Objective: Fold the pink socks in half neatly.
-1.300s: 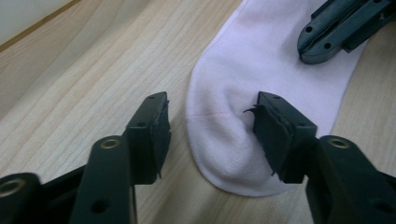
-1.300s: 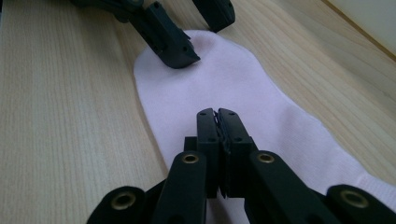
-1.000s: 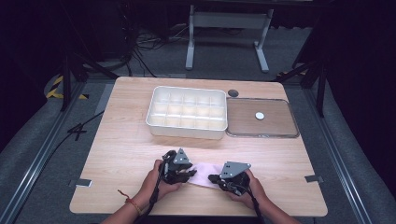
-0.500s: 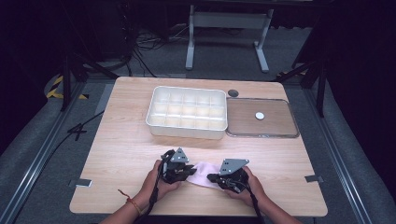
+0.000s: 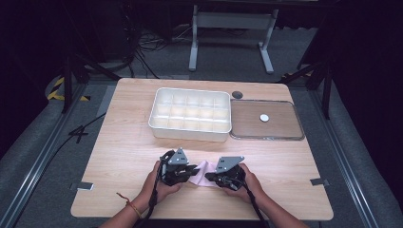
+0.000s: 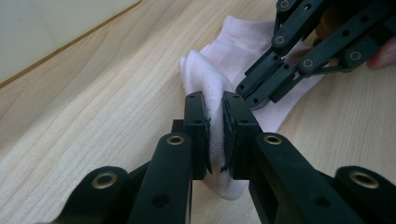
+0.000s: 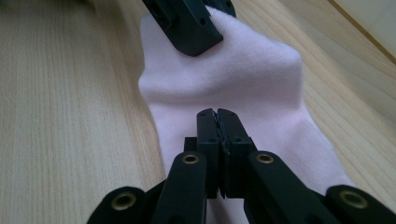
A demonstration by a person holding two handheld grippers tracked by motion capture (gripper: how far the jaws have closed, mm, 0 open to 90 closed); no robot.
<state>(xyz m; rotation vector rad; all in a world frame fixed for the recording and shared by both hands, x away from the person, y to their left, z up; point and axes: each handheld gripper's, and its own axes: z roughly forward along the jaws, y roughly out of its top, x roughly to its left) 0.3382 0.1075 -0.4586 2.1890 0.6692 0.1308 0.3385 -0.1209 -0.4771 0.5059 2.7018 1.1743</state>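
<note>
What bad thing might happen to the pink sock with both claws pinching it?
1. The left claw grips only a thin bunched fold of the sock, so it might slip free if pulled.
2. The right claw is shut on the sock too; pulling apart could stretch the fabric.
3. The two claws sit close and might bump.

Across the last second we see little change. Our right tool [image 5: 212, 177] edges slightly further left, narrowing the gap to our left tool [image 5: 191, 170], and the pale pink sock [image 5: 203, 170] between them bunches a little more, showing less of itself on the tabletop [image 5: 123, 142] than before.
</note>
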